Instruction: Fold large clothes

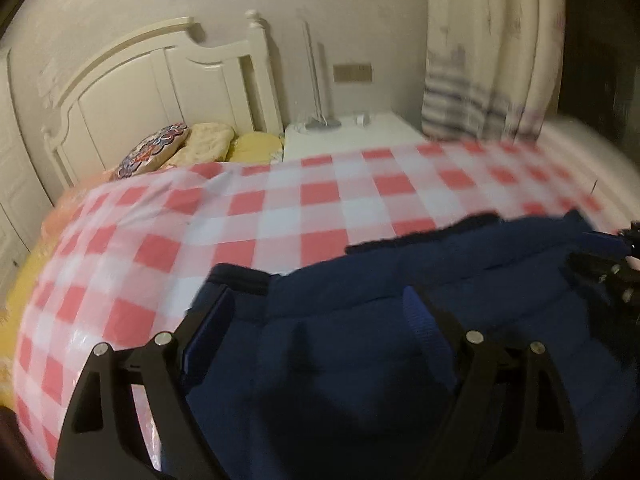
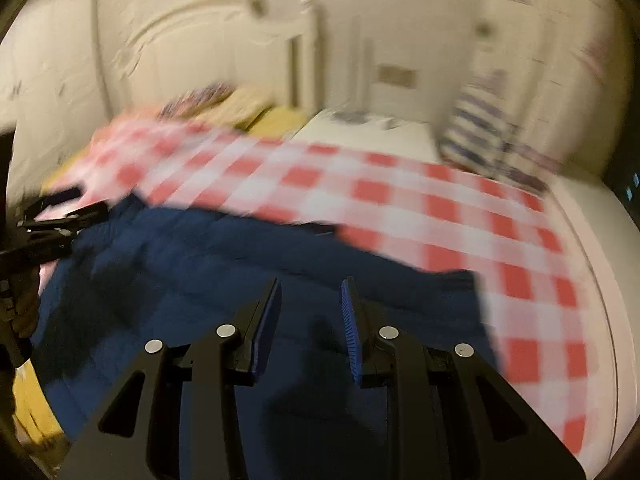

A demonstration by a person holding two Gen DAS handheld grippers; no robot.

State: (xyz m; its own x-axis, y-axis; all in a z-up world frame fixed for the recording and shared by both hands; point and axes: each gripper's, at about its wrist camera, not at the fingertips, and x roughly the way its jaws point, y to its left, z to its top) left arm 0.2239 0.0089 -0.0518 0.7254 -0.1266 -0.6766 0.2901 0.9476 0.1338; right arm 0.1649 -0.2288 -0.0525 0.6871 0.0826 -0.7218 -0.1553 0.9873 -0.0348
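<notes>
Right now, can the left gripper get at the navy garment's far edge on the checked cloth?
Probably yes. The left gripper is open just above the navy garment, and nothing lies between it and the far edge on the checked cloth.

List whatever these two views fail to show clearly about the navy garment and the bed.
- Navy garment: what kind it is cannot be told; left wrist view, the bottom edge and the left hand-held gripper cut it off.
- Garment's near part: right wrist view, behind the right hand-held gripper.
- Pillows: right wrist view, motion blur.
</notes>
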